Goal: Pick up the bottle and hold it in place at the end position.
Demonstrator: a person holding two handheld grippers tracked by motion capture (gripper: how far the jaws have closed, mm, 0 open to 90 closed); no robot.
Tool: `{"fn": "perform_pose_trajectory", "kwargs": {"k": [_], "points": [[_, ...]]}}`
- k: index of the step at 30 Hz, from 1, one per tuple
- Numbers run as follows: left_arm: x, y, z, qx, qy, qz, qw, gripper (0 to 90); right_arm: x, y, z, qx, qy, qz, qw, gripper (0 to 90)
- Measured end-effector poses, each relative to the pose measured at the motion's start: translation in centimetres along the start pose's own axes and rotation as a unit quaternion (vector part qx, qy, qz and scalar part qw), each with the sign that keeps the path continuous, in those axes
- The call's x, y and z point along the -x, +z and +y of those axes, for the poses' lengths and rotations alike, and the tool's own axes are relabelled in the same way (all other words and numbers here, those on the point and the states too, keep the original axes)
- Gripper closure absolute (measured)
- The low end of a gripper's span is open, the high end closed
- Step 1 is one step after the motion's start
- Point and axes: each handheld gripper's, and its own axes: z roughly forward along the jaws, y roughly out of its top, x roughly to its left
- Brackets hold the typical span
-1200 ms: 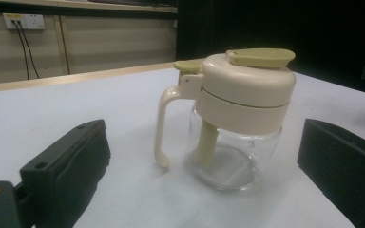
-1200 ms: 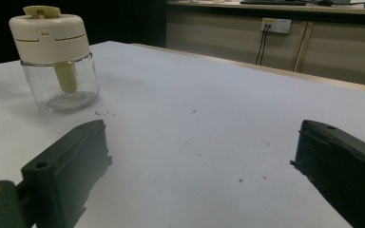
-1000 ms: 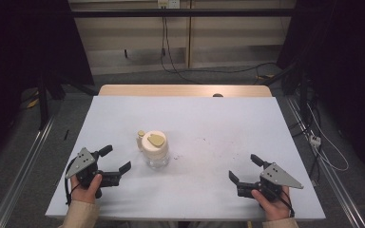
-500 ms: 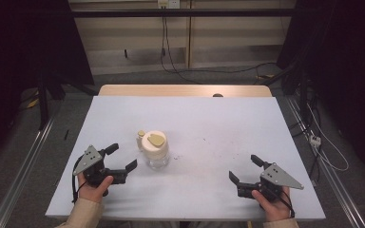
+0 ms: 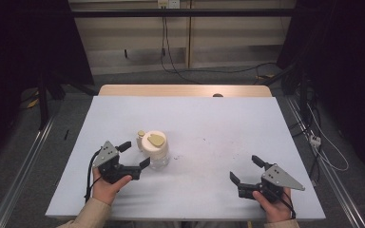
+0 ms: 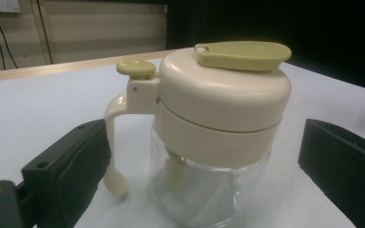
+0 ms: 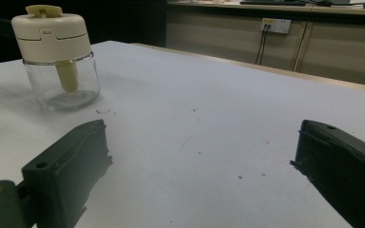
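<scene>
A person's left hand (image 5: 105, 183) held the left gripper (image 5: 134, 155) just left of a small clear glass jar with a cream plastic lid (image 5: 155, 148), which stood upright on the pale blue-white bench (image 5: 209, 118), left of its middle. The gripper's black fingers (image 6: 71, 164) stood wide apart, one on either side of the jar; in the left gripper view they flanked the glass without clearly touching it. A thin cream handle (image 6: 114, 142) curved down the jar's side beside one finger, its rounded end near the bench. On top of the lid lay an olive-green flap (image 6: 242, 53), with a small olive-green button (image 6: 136, 68) on the hinge next to it. A pale stem (image 7: 67, 75) hung inside the glass beneath the lid.

Well to the right of the jar, near the bench's front edge, the person's right hand (image 5: 272, 209) held the right gripper (image 5: 247, 170), a grey three-cornered plate (image 5: 281, 177) on top. Its fingers (image 7: 71, 166) were likewise spread wide with bare bench between them, pointed towards the jar, which stood far off at the upper left of the right gripper view.
</scene>
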Motion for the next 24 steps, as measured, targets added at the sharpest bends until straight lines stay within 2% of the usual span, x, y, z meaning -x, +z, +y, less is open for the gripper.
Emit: {"fn": "perform_pose_trajectory", "kwargs": {"k": [7, 9, 12, 14, 24], "points": [[0.4, 0.8, 0.0, -0.013, 0.003, -0.002, 0.9999, 2.9, 0.0, 0.1, 0.0, 0.001, 0.001, 0.002, 1.0000, 3.2], [0.8, 1.3, 0.0, -0.025, 0.002, -0.007, 0.9997, 3.0, 0.0, 0.3, 0.1, 0.002, 0.002, 0.004, 1.0000, 3.3], [1.0, 1.5, 0.0, -0.026, -0.001, -0.005, 0.9996, 3.3, -0.1, 0.3, 0.1, 0.002, 0.002, 0.006, 1.0000, 3.3], [1.3, 1.9, -0.1, -0.031, 0.002, 0.003, 0.9995, 3.4, -0.1, 0.3, 0.1, 0.003, 0.002, 0.006, 1.0000, 3.3], [1.5, 3.1, 0.0, -0.032, 0.002, 0.019, 0.9993, 3.6, 0.0, 0.7, 0.2, 0.006, 0.003, 0.010, 0.9999, 3.4]]}}
